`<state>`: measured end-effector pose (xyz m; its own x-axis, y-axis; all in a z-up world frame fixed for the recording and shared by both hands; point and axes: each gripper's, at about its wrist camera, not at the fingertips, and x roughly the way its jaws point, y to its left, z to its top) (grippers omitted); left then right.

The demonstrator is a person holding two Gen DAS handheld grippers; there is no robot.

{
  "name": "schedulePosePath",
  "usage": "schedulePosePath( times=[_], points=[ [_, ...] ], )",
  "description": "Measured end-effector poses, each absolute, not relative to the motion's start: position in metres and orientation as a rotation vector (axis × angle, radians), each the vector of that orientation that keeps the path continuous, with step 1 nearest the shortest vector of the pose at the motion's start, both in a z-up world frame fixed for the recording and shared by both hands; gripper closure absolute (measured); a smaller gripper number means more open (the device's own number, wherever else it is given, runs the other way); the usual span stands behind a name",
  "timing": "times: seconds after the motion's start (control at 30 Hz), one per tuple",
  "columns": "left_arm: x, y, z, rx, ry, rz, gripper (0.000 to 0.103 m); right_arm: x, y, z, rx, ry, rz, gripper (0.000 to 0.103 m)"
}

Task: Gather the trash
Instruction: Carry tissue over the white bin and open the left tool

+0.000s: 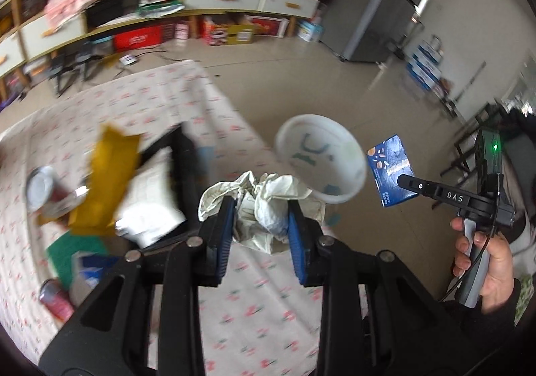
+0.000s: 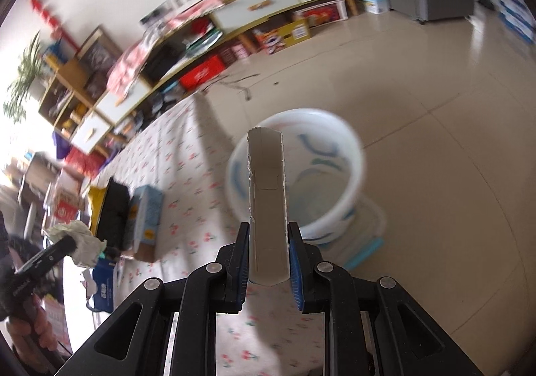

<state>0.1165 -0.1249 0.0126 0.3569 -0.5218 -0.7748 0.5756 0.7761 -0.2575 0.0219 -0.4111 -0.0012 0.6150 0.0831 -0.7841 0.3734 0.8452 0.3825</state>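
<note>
Left wrist view: left gripper [image 1: 258,225] clamps crumpled paper [image 1: 258,198] — soft, light, grips anywhere. Right gripper [image 2: 268,255] pinches flattened carton [image 2: 268,195] — stiff, thin; bucket [image 2: 355,154] beyond.

- L gripper [image 1: 259,225], black w/ blue pads: pitched down, jaws clamped on a crumpled off-white paper wad [image 1: 264,205].
- R gripper [image 2: 269,250], same build: pitched down, pads pinching a flattened blue cardboard box [image 2: 268,195], which stands upright between them.
- R hand [image 1: 482,265]: bare fingers wrapped round grey handle, dark sleeve at wrist.
- L hand [image 2: 37,325]: only partly in view at frame edge, gripping its handle.
</note>
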Motion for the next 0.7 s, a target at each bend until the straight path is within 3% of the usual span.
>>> schedulePosePath(
  times=[0.6, 0.7],
  points=[
    [0.150, -0.269, -0.040, 0.120, 1.044, -0.772, 0.070, -0.008, -0.472, -0.010, 0.655, 0.908, -0.272, 0.081],
    [0.157, -0.273, -0.045, 0.104, 1.056, -0.750, 0.064, -0.004, -0.473, -0.014, 0.665, 0.922, -0.272, 0.081]
  ],
)
